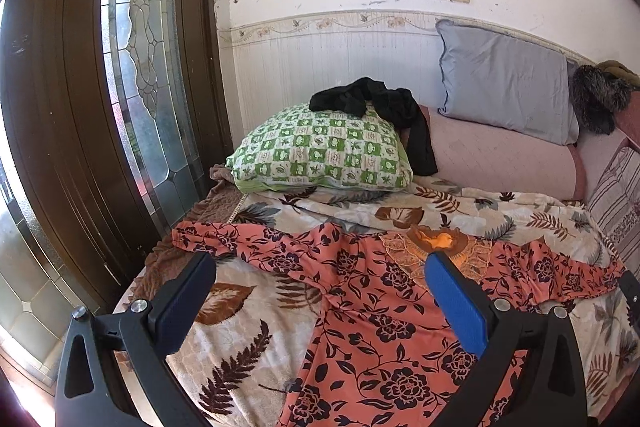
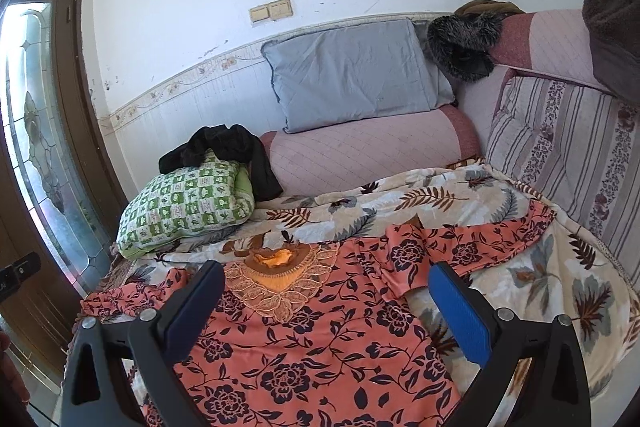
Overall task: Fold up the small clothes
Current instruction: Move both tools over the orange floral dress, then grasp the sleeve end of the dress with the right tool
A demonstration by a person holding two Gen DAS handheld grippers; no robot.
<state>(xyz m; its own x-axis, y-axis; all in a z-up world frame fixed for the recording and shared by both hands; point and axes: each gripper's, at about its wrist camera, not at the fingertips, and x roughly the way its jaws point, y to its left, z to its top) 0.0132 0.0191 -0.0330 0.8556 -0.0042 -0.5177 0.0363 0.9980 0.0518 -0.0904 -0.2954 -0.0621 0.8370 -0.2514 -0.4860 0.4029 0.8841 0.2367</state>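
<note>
Left gripper (image 1: pixel 320 267): fingers (image 1: pixel 456 303) fully spread, holding nothing, poised above the garment. Right gripper (image 2: pixel 326 277): fingers (image 2: pixel 460 311) likewise fully spread and empty. The orange floral garment (image 1: pixel 380 327) lies spread flat on the leaf-patterned blanket (image 1: pixel 240 359) covering the bed, sleeves extended sideways, embroidered neckline (image 2: pixel 276 287) facing the pillows.

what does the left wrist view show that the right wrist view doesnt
Only the left wrist view: the dress's far left sleeve tip spread on the blanket. Only the right wrist view: the striped cushion's full face and a brown cloth on the sofa back. Both share: the floral dress, green checked pillow, black garment, grey pillow, each with an open gripper above the dress.
</note>
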